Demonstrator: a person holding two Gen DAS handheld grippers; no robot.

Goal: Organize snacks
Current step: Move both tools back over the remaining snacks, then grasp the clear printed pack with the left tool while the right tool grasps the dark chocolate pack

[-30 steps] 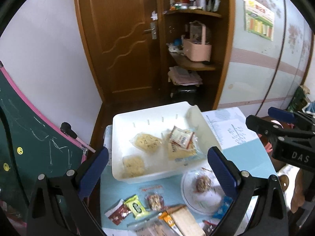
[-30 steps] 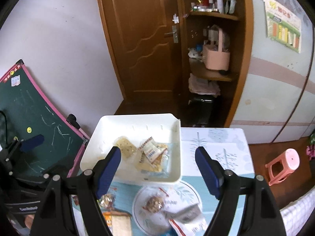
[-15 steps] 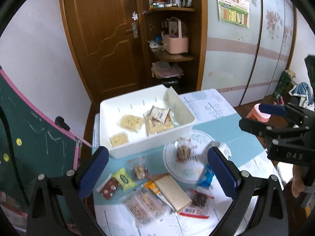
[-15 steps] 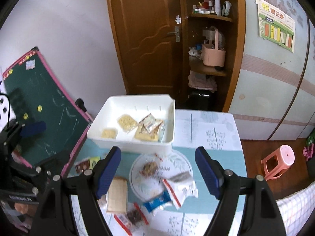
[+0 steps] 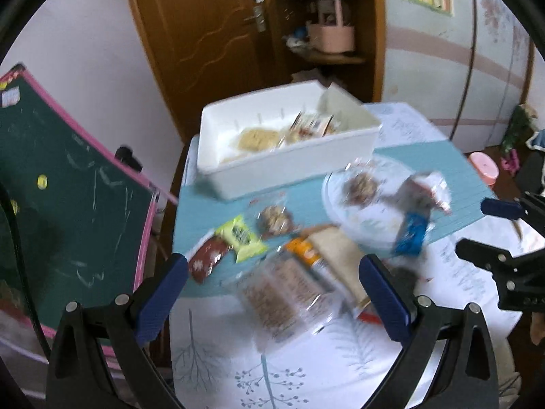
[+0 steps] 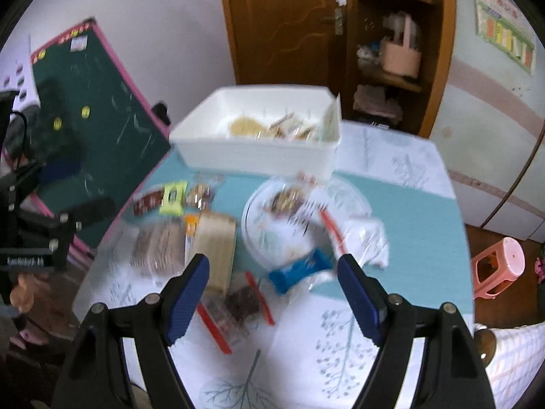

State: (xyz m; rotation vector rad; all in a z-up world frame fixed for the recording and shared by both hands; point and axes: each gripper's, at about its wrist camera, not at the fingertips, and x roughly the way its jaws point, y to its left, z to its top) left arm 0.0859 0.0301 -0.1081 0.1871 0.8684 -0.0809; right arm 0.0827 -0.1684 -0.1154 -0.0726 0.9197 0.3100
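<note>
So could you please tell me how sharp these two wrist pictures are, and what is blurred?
Left wrist view: the clear packet of brown biscuits and blue wrapper are smeared by motion blur; the gripper's own black frame stays crisp. Right wrist view: the white plastic bin and clear round plate are streaked too; fisheye bends the brown door.

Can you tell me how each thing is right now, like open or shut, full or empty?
White bin: open-topped, a few snacks inside.
Clear plate: holds one wrapped snack.
Blue packet: lying flat on the table.
Door: shut.
Left gripper: jaws open, empty.
Right gripper: jaws open, empty.
</note>
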